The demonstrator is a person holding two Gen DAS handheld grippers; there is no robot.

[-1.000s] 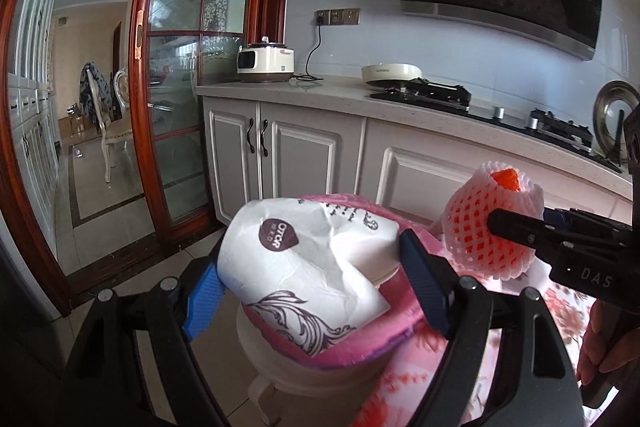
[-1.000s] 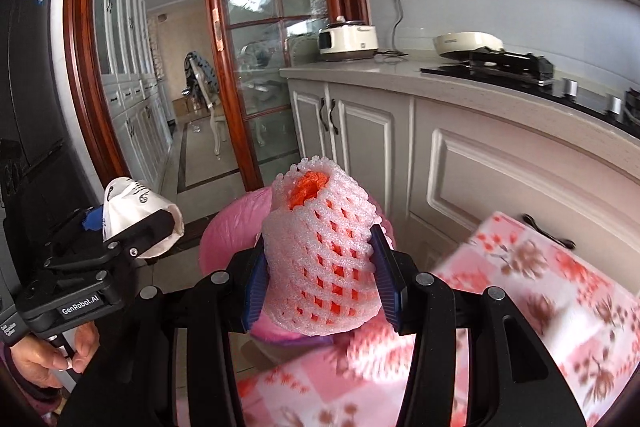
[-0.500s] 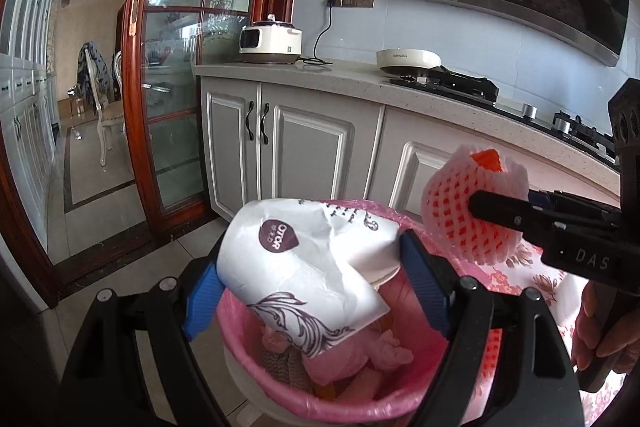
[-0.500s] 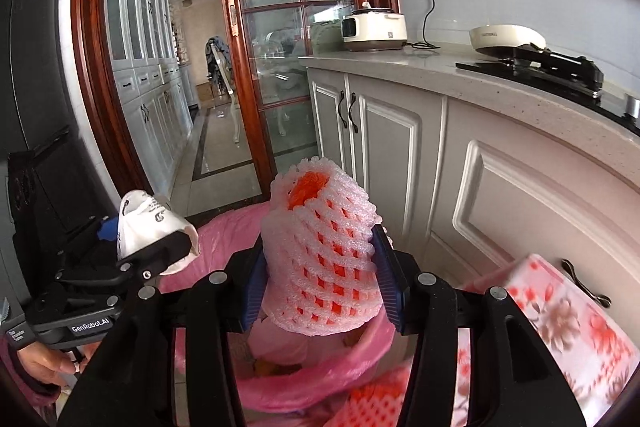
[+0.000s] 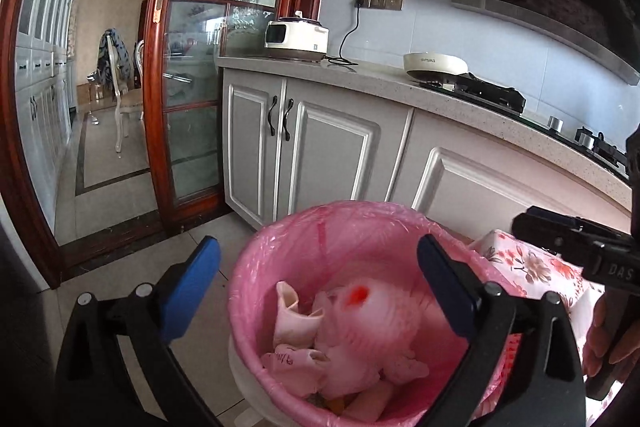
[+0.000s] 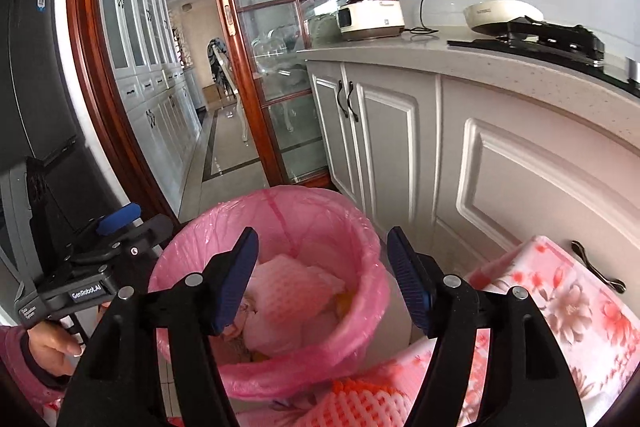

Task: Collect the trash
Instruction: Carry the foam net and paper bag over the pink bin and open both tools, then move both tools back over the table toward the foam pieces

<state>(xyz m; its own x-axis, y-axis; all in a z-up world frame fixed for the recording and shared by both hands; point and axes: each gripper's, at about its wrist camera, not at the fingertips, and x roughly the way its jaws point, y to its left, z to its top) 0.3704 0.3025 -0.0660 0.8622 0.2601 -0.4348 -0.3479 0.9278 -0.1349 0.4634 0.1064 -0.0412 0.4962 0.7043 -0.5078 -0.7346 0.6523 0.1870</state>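
A white bin with a pink liner stands on the floor in front of the kitchen cabinets; it also shows in the right wrist view. Inside lie a pink foam fruit net, crumpled white paper and other scraps; the net also shows in the right wrist view. My left gripper is open and empty above the bin. My right gripper is open and empty above the bin too. Another orange-pink foam net lies on the floral cloth at the bottom edge.
A floral pink tablecloth covers a surface right of the bin, also in the left wrist view. Grey cabinets and a counter with a cooker and hob stand behind. A glass door is at the left.
Both grippers have opened. The paper wad dropped from the left gripper and the foam net from the right one; both now lie inside the bin.
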